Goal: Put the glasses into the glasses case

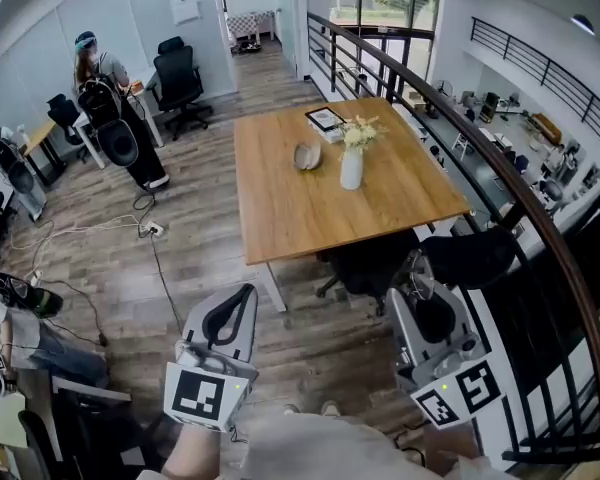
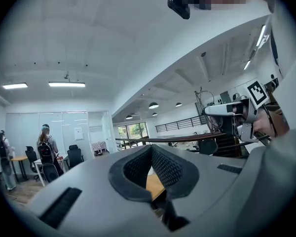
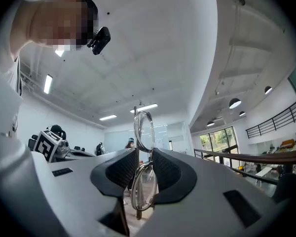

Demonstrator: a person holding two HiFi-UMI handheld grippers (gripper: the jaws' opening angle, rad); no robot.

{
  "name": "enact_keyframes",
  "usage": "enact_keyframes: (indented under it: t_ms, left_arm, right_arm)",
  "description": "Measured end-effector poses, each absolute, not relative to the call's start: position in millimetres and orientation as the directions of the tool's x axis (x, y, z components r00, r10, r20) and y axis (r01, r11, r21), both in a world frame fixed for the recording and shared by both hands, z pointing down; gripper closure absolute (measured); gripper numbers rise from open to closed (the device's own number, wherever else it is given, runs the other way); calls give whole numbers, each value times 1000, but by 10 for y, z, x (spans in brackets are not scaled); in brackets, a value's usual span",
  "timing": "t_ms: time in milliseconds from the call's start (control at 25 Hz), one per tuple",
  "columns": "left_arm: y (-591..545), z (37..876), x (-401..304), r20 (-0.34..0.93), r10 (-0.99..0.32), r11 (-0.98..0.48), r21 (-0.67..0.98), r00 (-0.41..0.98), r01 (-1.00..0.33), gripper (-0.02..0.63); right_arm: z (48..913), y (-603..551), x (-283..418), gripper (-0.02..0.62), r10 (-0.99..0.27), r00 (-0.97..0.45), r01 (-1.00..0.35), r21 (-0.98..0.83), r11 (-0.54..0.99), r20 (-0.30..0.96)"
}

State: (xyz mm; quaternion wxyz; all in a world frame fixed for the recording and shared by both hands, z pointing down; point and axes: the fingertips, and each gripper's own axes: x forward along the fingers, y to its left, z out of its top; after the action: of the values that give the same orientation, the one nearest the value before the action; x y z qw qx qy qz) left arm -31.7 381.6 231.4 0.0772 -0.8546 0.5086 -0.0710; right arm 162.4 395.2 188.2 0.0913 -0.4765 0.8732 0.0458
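**Q:** So what's going on with the glasses right now?

**A:** My right gripper (image 3: 145,151) is pinching the thin, metal-rimmed, round-lens glasses (image 3: 144,181). The textured black pads (image 3: 119,169) are pressing on the frame from both sides. The glasses are standing on edge, with one lens sticking up past the jaw tips and the other sitting down between the pads. I'm tipping that gripper up a little.

**Q:** And the other hand?

**A:** My left gripper (image 2: 151,149) is carrying nothing. Its jaws are pressed together at the tips, and I'm holding it about level, low on the left.

**Q:** Where's the case?

**A:** The grey shell-shaped glasses case (image 1: 308,156) is lying on the far half of the light wooden rectangular table (image 1: 300,213). It looks to be open, but it's too small in the head view to be sure. It's sitting just left of a white ceramic vase (image 1: 351,170) of pale flowers, and a dark-framed picture (image 1: 325,119) is lying beyond both of them. The case is well apart from both grippers, since I'm standing back from the table's near edge on the wood-plank floor (image 1: 200,258).

**Q:** Anything else around?

**A:** A black railing with a brown handrail (image 1: 500,183) is running along my right. A person with a black backpack (image 1: 108,103) is standing far off on the left, by some desks and black office chairs (image 1: 178,83).
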Motion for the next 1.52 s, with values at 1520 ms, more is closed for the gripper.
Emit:
enact_keyframes:
  t_ms: [1520]
  left_arm:
    - [2377,2435,-476,-26,-888,-441,-234,459,-866,591]
  right_arm:
    - [2322,2335,1478,468,-817,-553,-826,-18,563,-162]
